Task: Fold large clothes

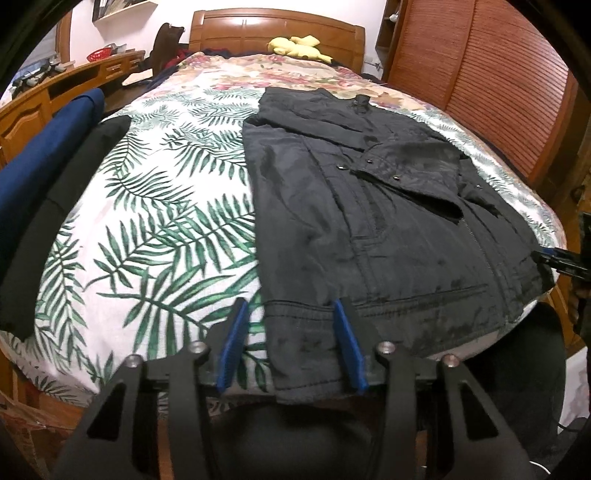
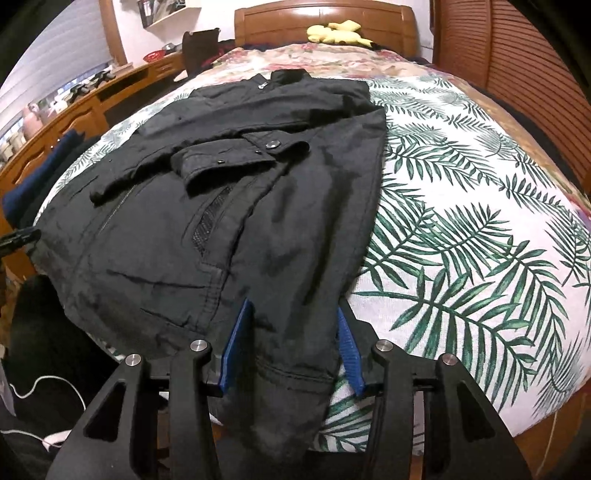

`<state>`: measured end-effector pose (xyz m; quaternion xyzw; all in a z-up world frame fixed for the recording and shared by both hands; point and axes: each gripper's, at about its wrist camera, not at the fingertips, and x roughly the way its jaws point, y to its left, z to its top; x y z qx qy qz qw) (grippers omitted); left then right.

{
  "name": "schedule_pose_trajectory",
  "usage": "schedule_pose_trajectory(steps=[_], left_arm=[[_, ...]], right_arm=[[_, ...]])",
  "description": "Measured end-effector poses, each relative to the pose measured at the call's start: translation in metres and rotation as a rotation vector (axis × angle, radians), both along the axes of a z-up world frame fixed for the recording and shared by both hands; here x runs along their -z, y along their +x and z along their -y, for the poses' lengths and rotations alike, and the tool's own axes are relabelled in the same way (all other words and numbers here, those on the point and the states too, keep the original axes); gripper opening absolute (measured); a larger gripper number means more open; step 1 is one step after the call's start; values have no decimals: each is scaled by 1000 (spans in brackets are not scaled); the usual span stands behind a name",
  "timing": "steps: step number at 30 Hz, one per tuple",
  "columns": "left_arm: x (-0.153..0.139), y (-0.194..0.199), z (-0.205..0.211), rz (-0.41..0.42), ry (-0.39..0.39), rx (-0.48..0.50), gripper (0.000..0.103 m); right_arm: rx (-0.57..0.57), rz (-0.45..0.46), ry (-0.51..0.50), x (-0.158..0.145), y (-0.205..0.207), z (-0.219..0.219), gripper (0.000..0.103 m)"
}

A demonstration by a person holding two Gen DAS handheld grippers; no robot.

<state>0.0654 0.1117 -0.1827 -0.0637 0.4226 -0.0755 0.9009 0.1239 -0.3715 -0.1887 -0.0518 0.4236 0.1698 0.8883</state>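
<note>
The black jacket (image 1: 388,221) lies lengthwise, collar far, its hem corners between the parted, unclamped jaws of left gripper (image 1: 291,325) and right gripper (image 2: 295,325).

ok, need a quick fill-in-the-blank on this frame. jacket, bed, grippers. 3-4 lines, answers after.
1. The black jacket lies on a bedspread printed with green ____.
2. The soft toy by the wooden headboard is ____ in colour.
3. The pads of the left gripper are ____ in colour.
4. The jacket's bottom hem lies between the fingers of the right gripper, at the ____ end of the bed, nearest the camera.

Missing words: leaves; yellow; blue; foot
</note>
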Motion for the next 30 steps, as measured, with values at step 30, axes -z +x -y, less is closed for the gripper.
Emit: schedule_pose_trajectory(steps=[30], left_arm=[[-16, -2, 16, 34, 8, -39, 4]], right_arm=[[-38, 11, 136, -19, -4, 0, 15]])
